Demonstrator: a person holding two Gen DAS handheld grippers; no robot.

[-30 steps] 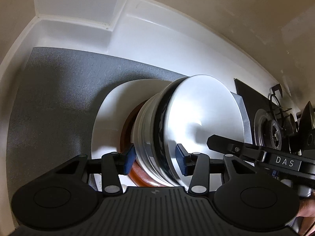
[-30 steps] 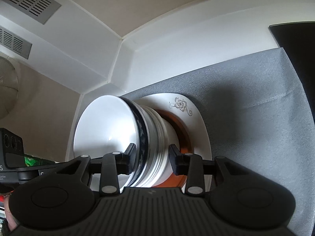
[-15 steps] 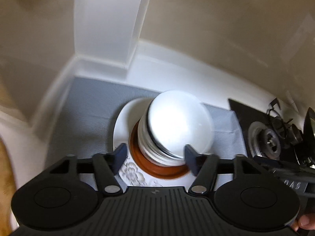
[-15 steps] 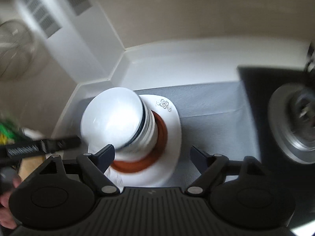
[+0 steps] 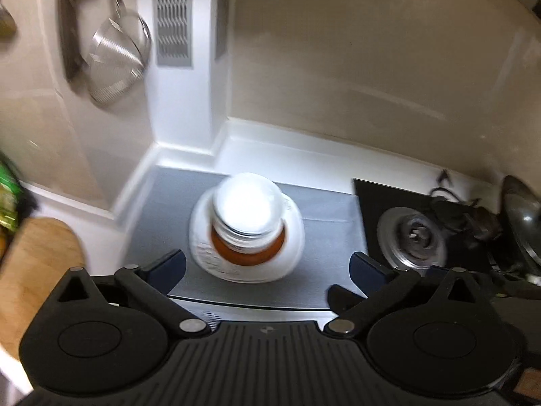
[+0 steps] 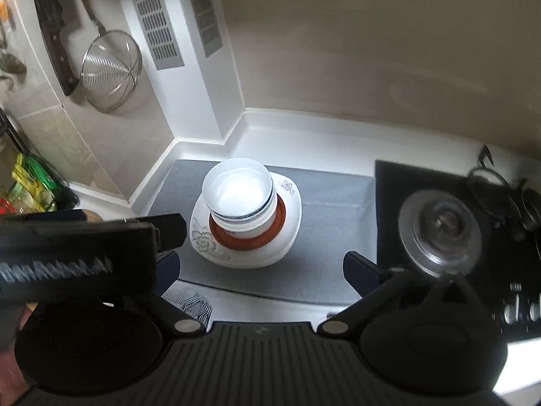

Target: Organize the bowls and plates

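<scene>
1. A stack of white bowls point(image 6: 238, 199) stands on a brown plate point(image 6: 248, 238), which rests on a white square plate point(image 6: 290, 216) with a grey flower pattern at its near left corner. The whole pile sits on a grey mat point(image 6: 331, 233) in the corner of a white counter point(image 6: 304, 138).
2. The left gripper point(image 5: 267, 269) has its jaws spread wide with nothing between them; they have just been opening. The stack lies beyond and between the fingertips, untouched.
3. The right gripper point(image 6: 260, 267) also has its jaws fully apart, having just been opening, and holds nothing. Its left finger is partly covered in the right wrist view by the left gripper's black body, which crosses the lower left of that view.
4. To the right of the mat is a black hob with a silver burner point(image 6: 439, 233); control knobs show near the right edge.
5. On the wall to the left hang a wire strainer point(image 6: 110, 71) and a dark-handled cleaver point(image 6: 55, 30), beside a white column with vent grilles point(image 6: 152, 20).
6. A wooden board point(image 5: 37, 270) lies at the lower left of the left wrist view, with green packets point(image 6: 32, 182) behind it.
7. White lettering runs along the left gripper's body in the right wrist view, but it is blurred; it may be a brand name, and I cannot read it.
</scene>
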